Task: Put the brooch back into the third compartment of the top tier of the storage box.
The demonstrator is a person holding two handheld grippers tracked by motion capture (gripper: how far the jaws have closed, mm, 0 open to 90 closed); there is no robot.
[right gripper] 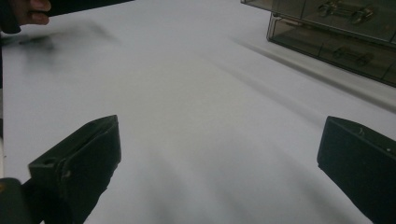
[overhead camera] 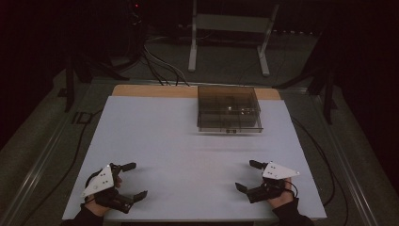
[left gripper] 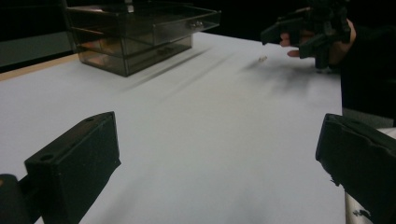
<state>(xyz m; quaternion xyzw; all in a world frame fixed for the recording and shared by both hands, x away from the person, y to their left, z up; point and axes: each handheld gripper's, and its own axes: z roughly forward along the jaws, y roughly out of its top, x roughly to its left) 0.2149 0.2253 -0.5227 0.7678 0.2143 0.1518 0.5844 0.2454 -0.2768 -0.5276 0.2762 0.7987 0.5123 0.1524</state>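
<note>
Drawer box waits across the counter, both grippers empty

Fingers stand wide apart on both grippers, with nothing between them. The left gripper rests at the near left corner of the white counter, the right gripper at the near right, each held in a hand that comes in from the bottom edge. Their open ends turn inward, toward each other and toward the middle of the sheet.

The drawer box, smoky and see-through, sits at the far edge of the counter, somewhat right of centre, well apart from both grippers. Its long side runs left to right, and its front, with the small metal handles, faces the person. From the right gripper the box lies ahead and slightly inward; from the left gripper it lies ahead and well across to the right. By that lie the right gripper looks the nearer one and has the straighter line to the drawer fronts.

A tiny pale speck lies on the sheet near the right gripper; it is too small to tell what it is
</note>
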